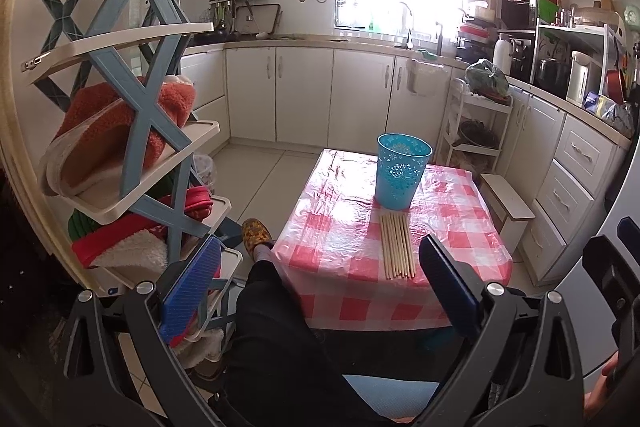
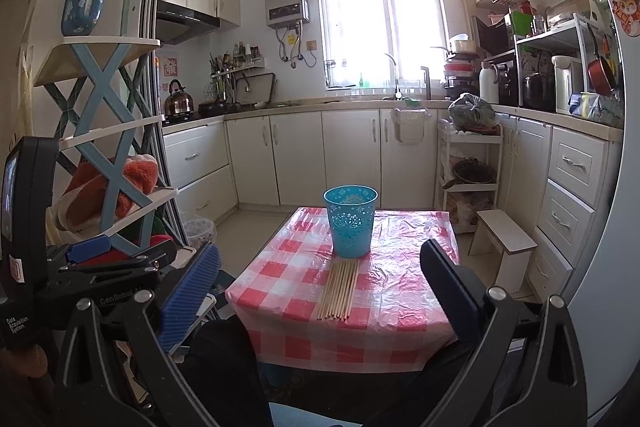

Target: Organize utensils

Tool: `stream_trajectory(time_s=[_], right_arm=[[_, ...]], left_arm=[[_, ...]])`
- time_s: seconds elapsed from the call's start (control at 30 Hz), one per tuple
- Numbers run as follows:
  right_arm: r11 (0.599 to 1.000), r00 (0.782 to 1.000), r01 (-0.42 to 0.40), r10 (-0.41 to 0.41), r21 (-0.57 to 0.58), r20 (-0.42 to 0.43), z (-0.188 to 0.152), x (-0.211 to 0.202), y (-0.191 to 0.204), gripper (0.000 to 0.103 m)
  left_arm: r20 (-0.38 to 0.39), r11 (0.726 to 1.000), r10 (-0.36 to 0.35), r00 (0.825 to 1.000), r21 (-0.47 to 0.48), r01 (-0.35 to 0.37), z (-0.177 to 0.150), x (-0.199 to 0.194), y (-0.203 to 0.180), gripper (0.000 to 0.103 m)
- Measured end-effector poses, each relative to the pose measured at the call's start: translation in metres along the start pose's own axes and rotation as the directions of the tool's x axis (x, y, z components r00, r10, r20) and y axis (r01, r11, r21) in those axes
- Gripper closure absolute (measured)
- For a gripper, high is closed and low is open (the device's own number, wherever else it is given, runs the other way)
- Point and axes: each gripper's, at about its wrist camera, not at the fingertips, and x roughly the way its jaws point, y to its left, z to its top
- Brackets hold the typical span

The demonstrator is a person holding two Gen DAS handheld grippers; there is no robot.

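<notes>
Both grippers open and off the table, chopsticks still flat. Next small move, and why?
Probably lower the right gripper to the near ends of the wooden chopsticks. They lie in a flat row on the red-checked tablecloth before the perforated blue plastic cup, none inside it. The left gripper is open too, so either could start.

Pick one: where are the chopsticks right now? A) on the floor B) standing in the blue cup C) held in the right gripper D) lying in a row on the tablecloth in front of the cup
D: the chopsticks lie flat, side by side on the checked tablecloth, just in front of the blue cup; both grippers are open and empty.
</notes>
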Motion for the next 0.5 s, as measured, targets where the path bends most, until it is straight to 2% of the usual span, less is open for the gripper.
stream_trajectory(time_s=[0.17,0.27,0.5], right_arm=[[1.000,0.999,0.013,-0.014,-0.024,-0.033,0.000,0.003,0.003,0.007],[1.000,1.000,-0.002,0.002,0.010,-0.029,0.000,0.004,0.001,0.007],[0.999,0.997,0.012,-0.016,-0.051,-0.077,0.000,0.009,0.006,0.007]], left_arm=[[-0.003,1.000,-0.002,1.000,-0.001,0.002,0.002,-0.008,0.010,0.008],[-0.006,1.000,-0.001,1.000,0.003,0.002,0.002,-0.009,0.010,0.008],[-0.015,1.000,-0.010,1.000,0.003,0.010,0.005,-0.011,0.019,0.008]])
